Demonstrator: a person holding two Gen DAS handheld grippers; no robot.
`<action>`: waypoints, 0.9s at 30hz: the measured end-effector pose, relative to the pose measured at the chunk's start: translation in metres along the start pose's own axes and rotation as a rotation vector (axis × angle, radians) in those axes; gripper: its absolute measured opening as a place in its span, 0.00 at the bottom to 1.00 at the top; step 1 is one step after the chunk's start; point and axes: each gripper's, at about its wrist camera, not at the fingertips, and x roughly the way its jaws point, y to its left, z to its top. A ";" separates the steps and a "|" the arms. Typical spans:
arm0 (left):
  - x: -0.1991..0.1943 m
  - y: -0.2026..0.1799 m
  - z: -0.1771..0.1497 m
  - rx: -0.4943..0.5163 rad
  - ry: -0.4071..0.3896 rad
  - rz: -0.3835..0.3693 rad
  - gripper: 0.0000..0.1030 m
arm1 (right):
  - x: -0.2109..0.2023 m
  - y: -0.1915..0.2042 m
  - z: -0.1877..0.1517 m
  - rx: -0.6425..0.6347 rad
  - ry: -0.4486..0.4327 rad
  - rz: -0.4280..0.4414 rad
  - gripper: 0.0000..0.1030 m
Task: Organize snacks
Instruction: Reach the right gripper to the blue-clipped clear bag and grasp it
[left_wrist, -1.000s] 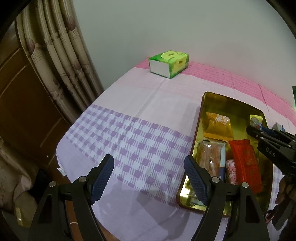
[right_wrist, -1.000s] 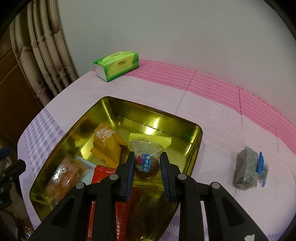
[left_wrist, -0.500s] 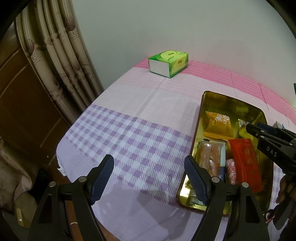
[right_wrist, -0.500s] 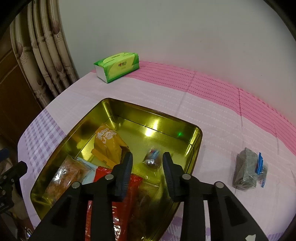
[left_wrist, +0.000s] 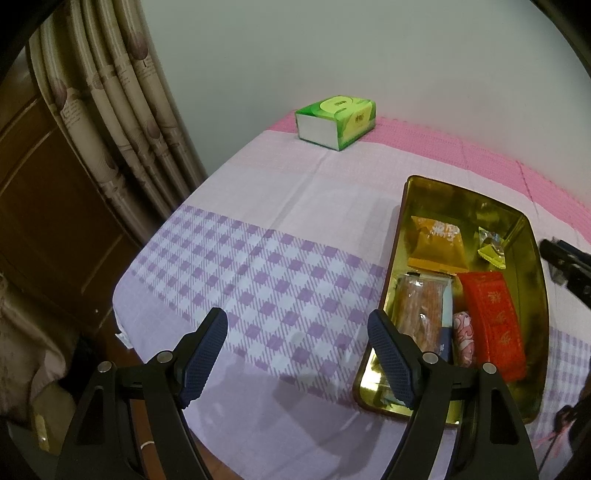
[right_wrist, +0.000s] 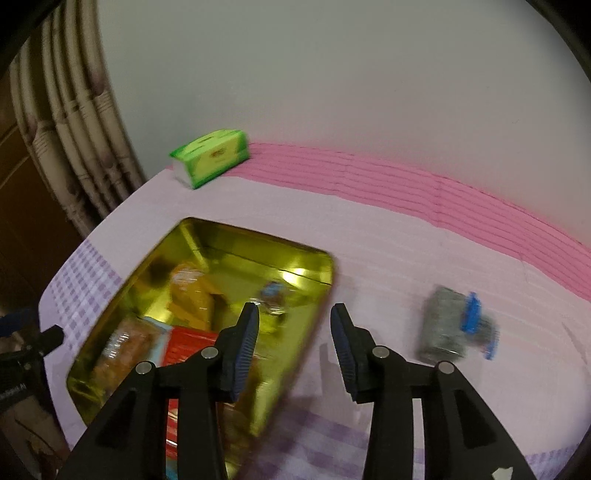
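Right gripper over the right rim of the gold tin, jaws just opening, nothing between them. Left gripper spread wide and empty, left of the tin. 1 grey-blue packet lying right of the tin. Risk: crinkly wrapper slipping from a hurried pinch, dropping short of the tin.

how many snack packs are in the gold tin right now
5 visible in the tin: orange pack and small yellow-green candy at the far end; clear pastry pack, pink roll and red pack nearer. More may hide underneath.
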 end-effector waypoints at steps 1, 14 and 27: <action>0.000 0.000 0.000 0.004 0.000 0.002 0.76 | -0.002 -0.008 -0.002 0.009 -0.001 -0.011 0.37; 0.004 -0.001 0.001 -0.005 0.024 -0.024 0.76 | -0.012 -0.128 -0.024 0.018 0.040 -0.202 0.37; 0.002 -0.015 0.001 0.061 -0.019 -0.014 0.76 | 0.025 -0.151 -0.017 -0.183 0.137 -0.117 0.41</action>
